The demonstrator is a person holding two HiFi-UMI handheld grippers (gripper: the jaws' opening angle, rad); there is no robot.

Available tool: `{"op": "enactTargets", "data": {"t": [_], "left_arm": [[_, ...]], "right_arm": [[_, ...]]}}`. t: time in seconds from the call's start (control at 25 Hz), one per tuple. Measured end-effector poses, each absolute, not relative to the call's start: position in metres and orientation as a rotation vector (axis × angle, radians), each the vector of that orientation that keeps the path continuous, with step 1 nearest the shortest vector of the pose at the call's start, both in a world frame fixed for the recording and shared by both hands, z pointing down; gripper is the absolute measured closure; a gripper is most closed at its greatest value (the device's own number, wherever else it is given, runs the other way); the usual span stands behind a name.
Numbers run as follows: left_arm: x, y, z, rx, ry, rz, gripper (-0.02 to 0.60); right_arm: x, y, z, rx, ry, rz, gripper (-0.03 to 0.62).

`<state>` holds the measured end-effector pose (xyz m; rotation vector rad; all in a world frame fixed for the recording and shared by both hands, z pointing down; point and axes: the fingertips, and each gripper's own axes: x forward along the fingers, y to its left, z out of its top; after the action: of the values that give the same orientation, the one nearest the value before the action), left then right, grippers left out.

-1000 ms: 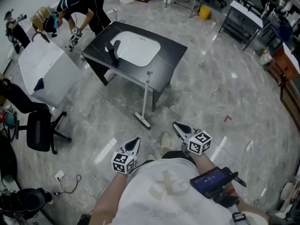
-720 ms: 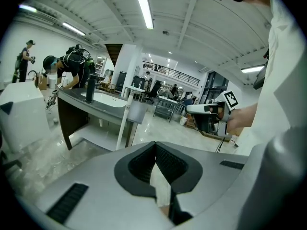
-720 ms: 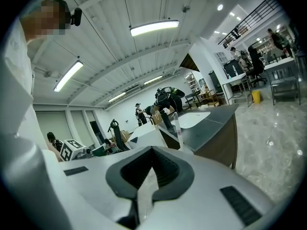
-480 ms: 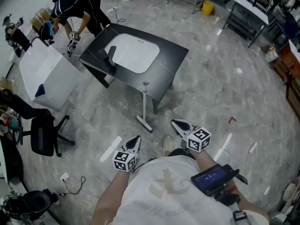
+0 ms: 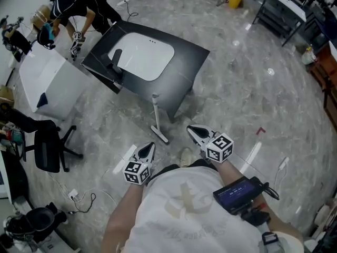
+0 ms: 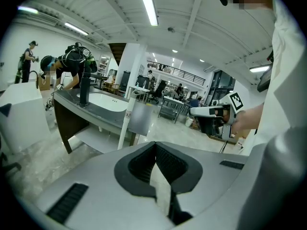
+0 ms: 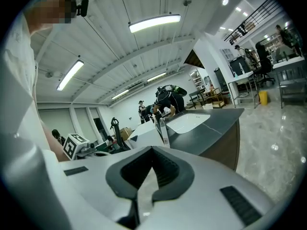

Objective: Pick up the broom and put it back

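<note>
1. Against the bench [image 5: 184,57] edge, head on the floor: broom [image 5: 157,115], upright.
2. Handling, judged: light, stiff, smooth pole; take mid-shaft.
3. Left hand-held gripper [image 5: 149,147], right hand-held gripper [image 5: 191,130]: both closed, empty.

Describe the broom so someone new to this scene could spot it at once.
Find the black table with the white basin on the grey floor. At its near edge stands the broom, a thin white pole with a flat white head on the floor. Unlike the short black tap on the table, it is pale and slender.
</note>
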<state>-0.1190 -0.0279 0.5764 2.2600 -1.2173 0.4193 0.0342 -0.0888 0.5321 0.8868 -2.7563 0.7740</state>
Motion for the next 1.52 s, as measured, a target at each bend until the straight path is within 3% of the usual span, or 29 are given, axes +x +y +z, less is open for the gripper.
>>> {"op": "enactTargets", "data": {"t": [0.68, 1.52], "left_arm": [[-0.135, -0.072, 0.593, 2.196, -1.300, 0.480, 0.571], [-0.127, -0.121, 0.623, 2.279, -1.130, 0.622, 0.569]], "right_arm": [[0.002, -0.108, 0.563, 0.759, -2.749, 0.804, 0.577], [0.022, -0.116, 0.568, 0.868, -2.602, 0.848, 0.577]]}}
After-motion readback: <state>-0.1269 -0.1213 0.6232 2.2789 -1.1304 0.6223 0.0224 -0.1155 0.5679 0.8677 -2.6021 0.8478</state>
